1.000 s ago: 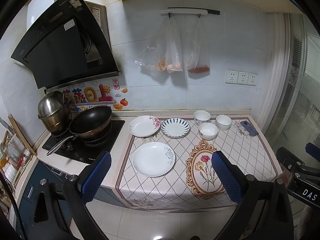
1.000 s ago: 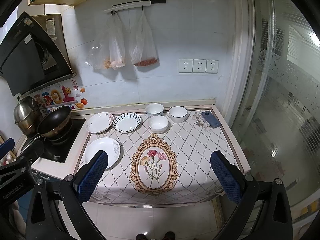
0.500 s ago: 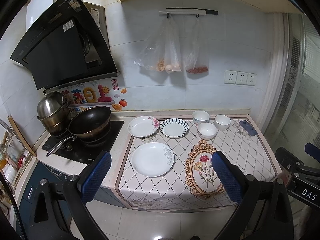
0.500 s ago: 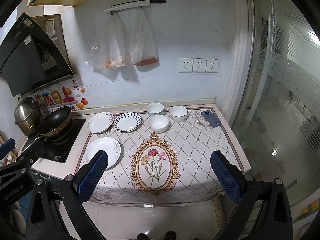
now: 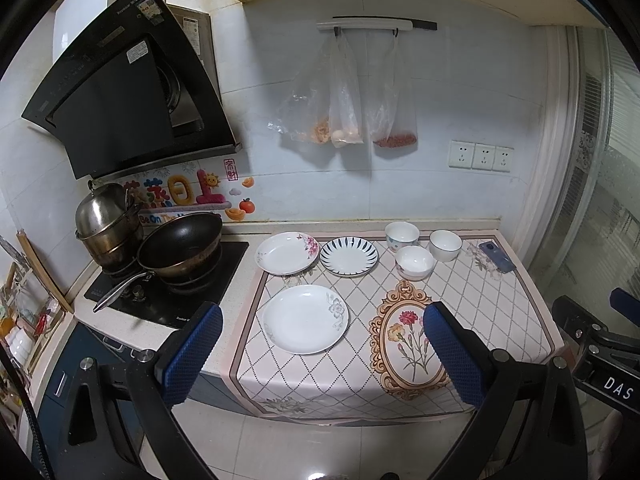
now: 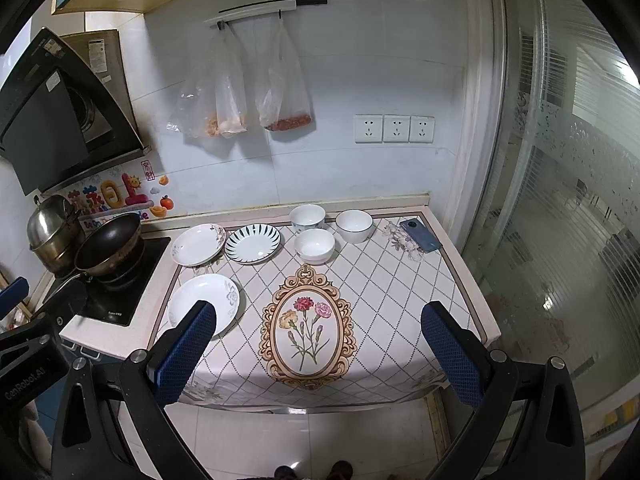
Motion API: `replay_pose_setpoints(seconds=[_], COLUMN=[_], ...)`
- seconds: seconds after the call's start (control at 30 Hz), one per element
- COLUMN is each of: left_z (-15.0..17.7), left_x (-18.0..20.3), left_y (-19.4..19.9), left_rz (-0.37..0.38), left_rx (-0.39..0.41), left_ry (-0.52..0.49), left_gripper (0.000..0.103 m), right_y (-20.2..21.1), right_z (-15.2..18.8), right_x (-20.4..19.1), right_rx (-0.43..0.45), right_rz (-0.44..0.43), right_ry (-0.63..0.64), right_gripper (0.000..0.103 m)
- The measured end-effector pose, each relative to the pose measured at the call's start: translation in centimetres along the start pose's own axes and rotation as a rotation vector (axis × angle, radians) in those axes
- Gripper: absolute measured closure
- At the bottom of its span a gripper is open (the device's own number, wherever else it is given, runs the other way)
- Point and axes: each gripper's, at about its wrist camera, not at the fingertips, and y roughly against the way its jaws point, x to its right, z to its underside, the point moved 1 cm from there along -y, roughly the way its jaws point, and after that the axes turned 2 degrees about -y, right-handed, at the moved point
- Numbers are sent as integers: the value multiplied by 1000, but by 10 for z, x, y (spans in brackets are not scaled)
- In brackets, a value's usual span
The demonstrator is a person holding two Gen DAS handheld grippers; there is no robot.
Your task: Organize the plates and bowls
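Three plates lie on the patterned cloth: a white plate (image 5: 305,318) (image 6: 204,304) near the front left, a flowered plate (image 5: 287,252) (image 6: 199,239) behind it, and a blue-striped plate (image 5: 349,256) (image 6: 253,243) beside that. Three white bowls (image 5: 414,262) (image 6: 314,245) cluster at the back, with one (image 5: 401,235) at the wall and another (image 5: 445,245) to its right. My left gripper (image 5: 322,354) is open, well back from the counter and empty. My right gripper (image 6: 320,350) is likewise open and empty, off the front edge.
A stove (image 5: 168,280) with a black wok (image 5: 180,245) and steel pots (image 5: 106,224) stands left of the cloth. A phone (image 5: 497,256) lies at the back right corner. Plastic bags (image 5: 340,100) hang on the wall. A glass partition (image 6: 560,200) bounds the right side.
Both views have drifted very slightly; the counter and dishes look a touch farther off. No dish has moved and both grippers stay open.
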Motion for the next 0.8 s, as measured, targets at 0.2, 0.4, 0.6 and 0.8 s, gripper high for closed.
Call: replay_pose_setpoints(seconds=[0.2,0.4,0.6,0.8], left_z=[-1,-1,-2,-3], left_x=[0,0,-2,-1], left_y=[1,1,3,7], left_rz=[-2,0,-3,-6], left_rx=[-2,0,4,13], left_ry=[1,1,-3,-9], left_gripper=[0,0,0,0], right_y=[0,0,1,4], right_z=[-3,-3,-3,-3], right_x=[2,3,6,7], right_rx=[-1,-1,6,14], right_rz=[-6,-10,-15,-22], right_ry=[-6,-11,-22,-30], right_gripper=[0,0,0,0])
